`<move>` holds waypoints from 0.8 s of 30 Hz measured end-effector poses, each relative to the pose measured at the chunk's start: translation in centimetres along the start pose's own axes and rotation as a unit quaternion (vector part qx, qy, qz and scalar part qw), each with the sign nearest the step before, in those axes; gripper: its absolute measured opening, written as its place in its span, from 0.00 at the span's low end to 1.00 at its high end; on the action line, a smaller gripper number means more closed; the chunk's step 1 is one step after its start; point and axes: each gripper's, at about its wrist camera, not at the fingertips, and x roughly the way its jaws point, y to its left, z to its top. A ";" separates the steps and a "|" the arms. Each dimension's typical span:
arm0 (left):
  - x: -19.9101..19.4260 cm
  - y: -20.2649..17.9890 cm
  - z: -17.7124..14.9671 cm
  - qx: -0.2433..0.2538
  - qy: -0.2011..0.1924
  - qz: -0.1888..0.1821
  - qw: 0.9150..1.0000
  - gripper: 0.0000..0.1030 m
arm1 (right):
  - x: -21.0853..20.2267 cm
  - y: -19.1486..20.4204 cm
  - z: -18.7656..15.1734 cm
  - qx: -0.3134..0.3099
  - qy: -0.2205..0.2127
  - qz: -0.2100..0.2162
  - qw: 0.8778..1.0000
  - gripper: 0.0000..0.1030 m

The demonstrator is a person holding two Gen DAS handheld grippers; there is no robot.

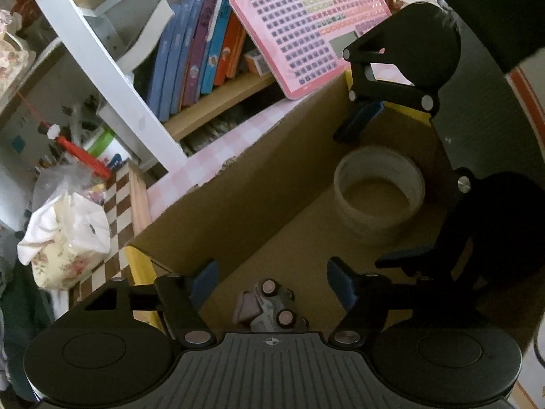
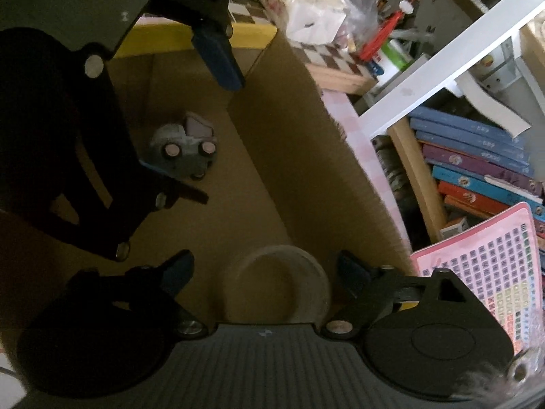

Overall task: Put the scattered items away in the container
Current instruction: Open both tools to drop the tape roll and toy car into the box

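Both grippers hang over an open cardboard box [image 1: 238, 184] with yellow tape on its rim. A small grey toy truck [image 1: 269, 306] with pink wheels lies on the box floor, below my open left gripper [image 1: 272, 279]. A roll of tape [image 1: 378, 194] lies flat on the box floor; in the right wrist view the roll [image 2: 276, 283] sits between the spread fingers of my open right gripper [image 2: 265, 272], apart from them. The truck [image 2: 185, 146] also shows there, beside the left gripper [image 2: 201, 122]. The right gripper [image 1: 378, 191] shows at the right of the left wrist view.
The box stands on a pink checked cloth [image 1: 211, 156] next to a white shelf [image 1: 112, 68] with upright books [image 1: 201, 54] and a pink chart board [image 1: 310, 24]. A floral tissue pack [image 1: 68, 238] and a chessboard [image 1: 119, 191] lie beyond the box's left corner.
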 end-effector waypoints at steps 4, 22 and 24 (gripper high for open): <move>-1.4 -0.1 -0.3 -0.003 -0.015 0.007 1.000 0.71 | -1.4 0.0 -0.3 0.013 -0.007 -0.007 1.000 0.89; -10.0 -0.1 -2.8 -0.034 -0.104 0.013 0.994 0.76 | -10.8 2.0 -1.8 0.111 -0.073 -0.041 0.990 0.89; -11.2 -0.3 -3.2 -0.039 -0.115 0.013 0.993 0.77 | -11.7 2.3 -1.9 0.118 -0.080 -0.045 0.989 0.89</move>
